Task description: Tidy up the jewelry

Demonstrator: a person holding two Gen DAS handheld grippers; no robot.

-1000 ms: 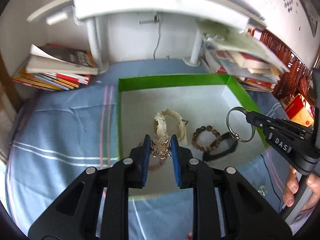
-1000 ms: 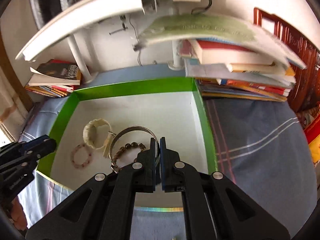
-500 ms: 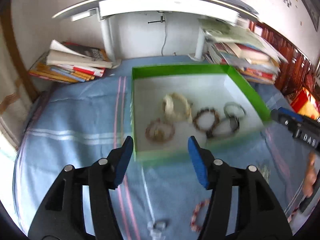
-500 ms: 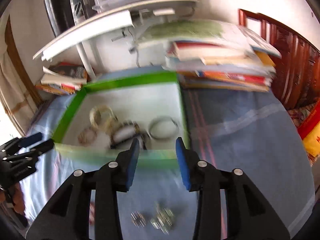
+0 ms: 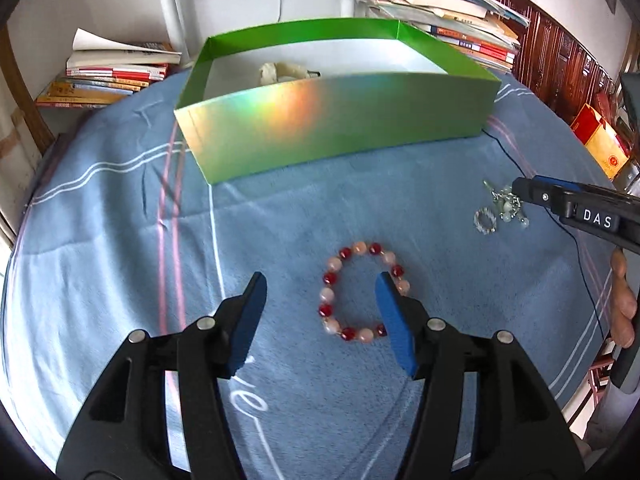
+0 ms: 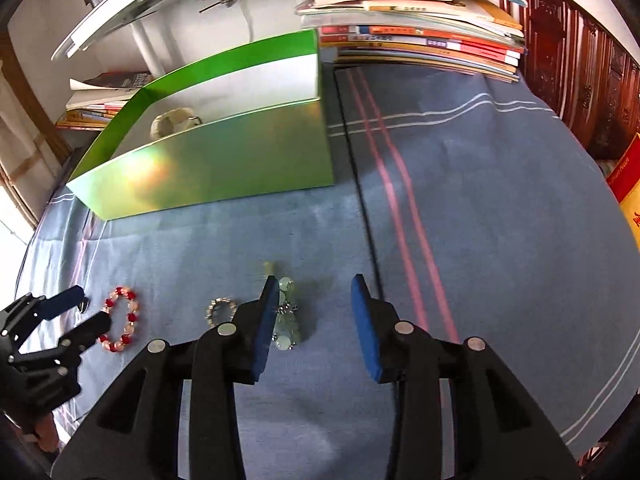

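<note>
Both tongs spread, empty. I drop the L gripper (image 5: 320,312) straddling the bracelet (image 5: 359,291) at frame centre, pinch one bead strand. R gripper (image 6: 314,312) needs a nudge left over the green charm (image 6: 286,322), then to the box (image 5: 340,124).

Open blue cloth (image 6: 460,208) lay passable right of the green box (image 5: 336,128), whose tall near wall blocked the way ahead, while book stacks (image 6: 420,40) closed the back.

Green box (image 5: 336,128) w/ rainbow sheen; red-pink bead bracelet (image 5: 360,292); blue cloth (image 5: 120,240), pink+white stripes; blue gripper pads (image 5: 248,320).
</note>
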